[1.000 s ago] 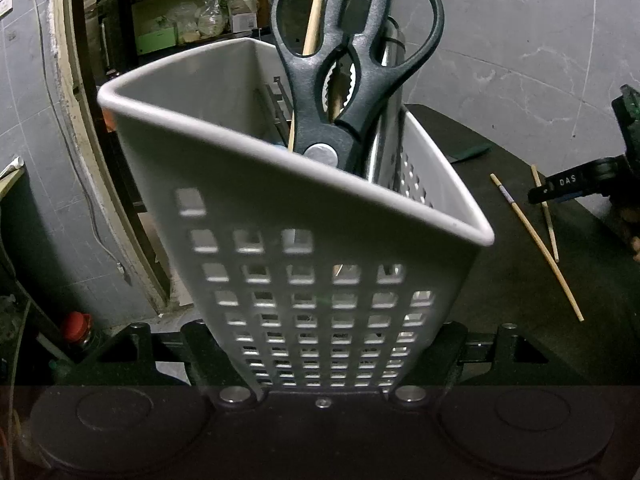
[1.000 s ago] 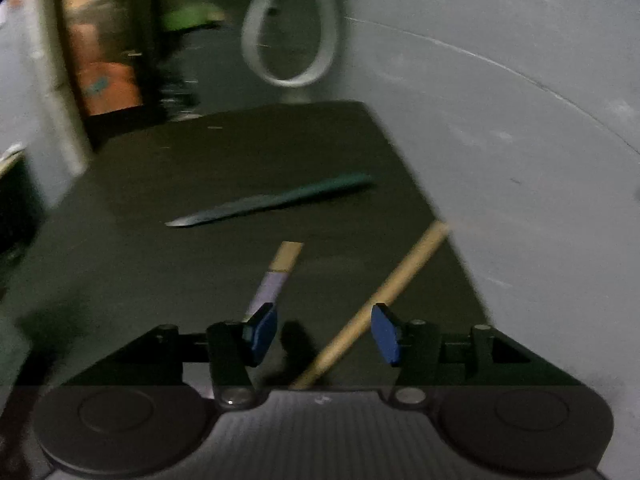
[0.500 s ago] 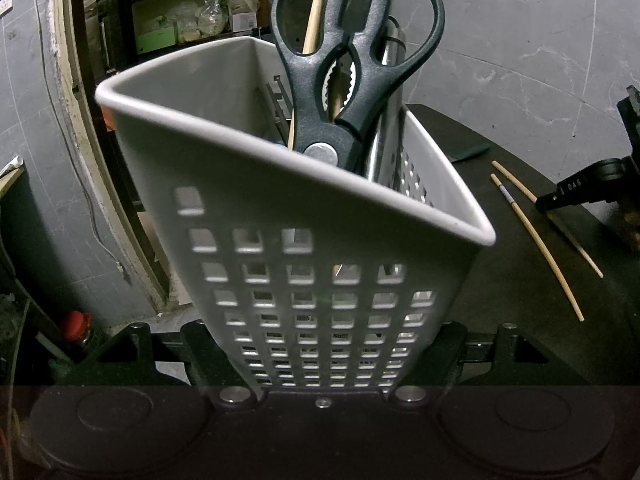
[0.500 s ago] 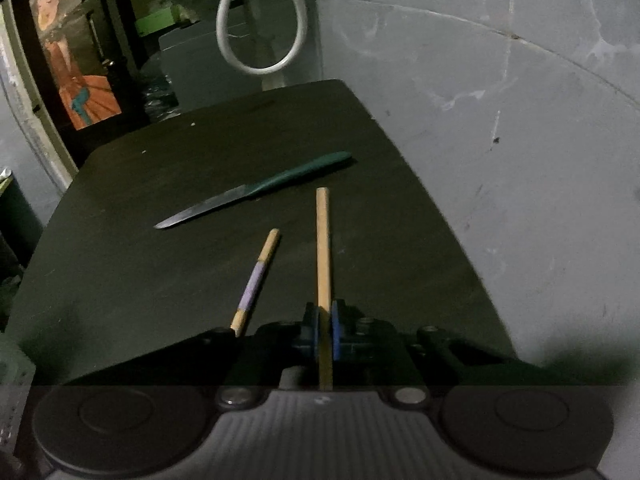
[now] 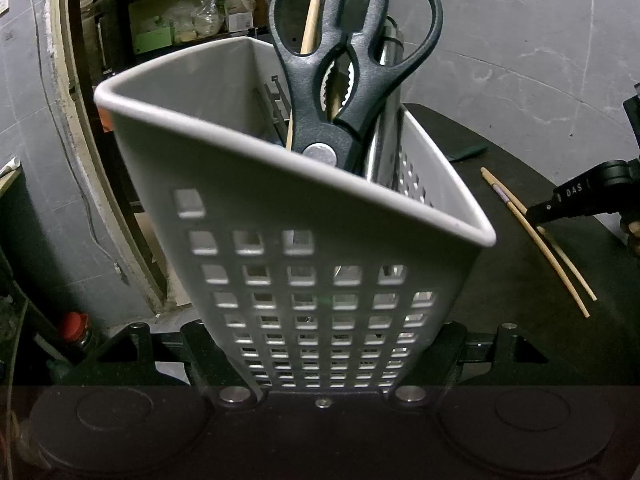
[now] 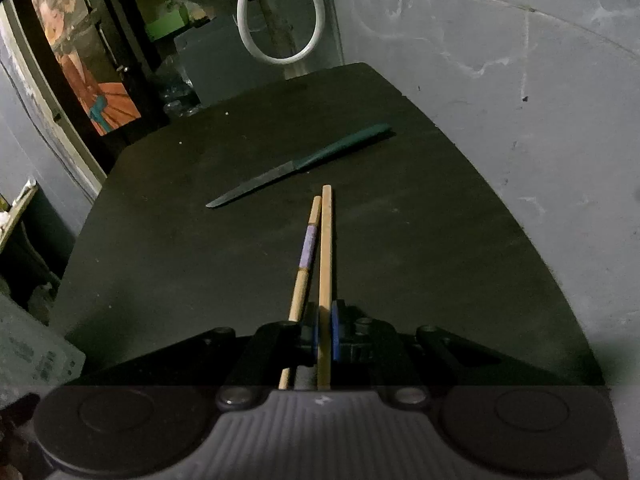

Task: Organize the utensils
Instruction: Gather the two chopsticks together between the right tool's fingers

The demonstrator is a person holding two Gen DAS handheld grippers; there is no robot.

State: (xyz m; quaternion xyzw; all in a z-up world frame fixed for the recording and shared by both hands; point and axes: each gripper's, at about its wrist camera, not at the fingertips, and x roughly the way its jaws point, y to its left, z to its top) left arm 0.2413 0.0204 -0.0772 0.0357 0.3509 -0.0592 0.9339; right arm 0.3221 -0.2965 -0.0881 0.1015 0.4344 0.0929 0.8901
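Observation:
A grey perforated utensil caddy (image 5: pixel 280 208) fills the left wrist view, tilted, with my left gripper (image 5: pixel 324 360) shut on its lower sides. Black scissors (image 5: pixel 348 80), a wooden stick and a metal utensil stand in it. In the right wrist view my right gripper (image 6: pixel 325 320) is shut on a plain wooden chopstick (image 6: pixel 326 248) that points ahead over the dark table (image 6: pixel 180 240). A second chopstick with a purple band (image 6: pixel 309 246) lies close along its left side, outside the pads. A green-handled knife (image 6: pixel 304 164) lies further ahead.
The table's right edge meets a grey wall (image 6: pixel 520 120). A white hose loop (image 6: pixel 280 12) hangs behind the far edge. Both chopsticks (image 5: pixel 536 240) and the right gripper (image 5: pixel 576 200) show right of the caddy. Shelves (image 5: pixel 192 20) stand behind.
The right gripper's jaws shut on the plain chopstick, which then swung over beside the purple-banded one. The left gripper and caddy have not moved.

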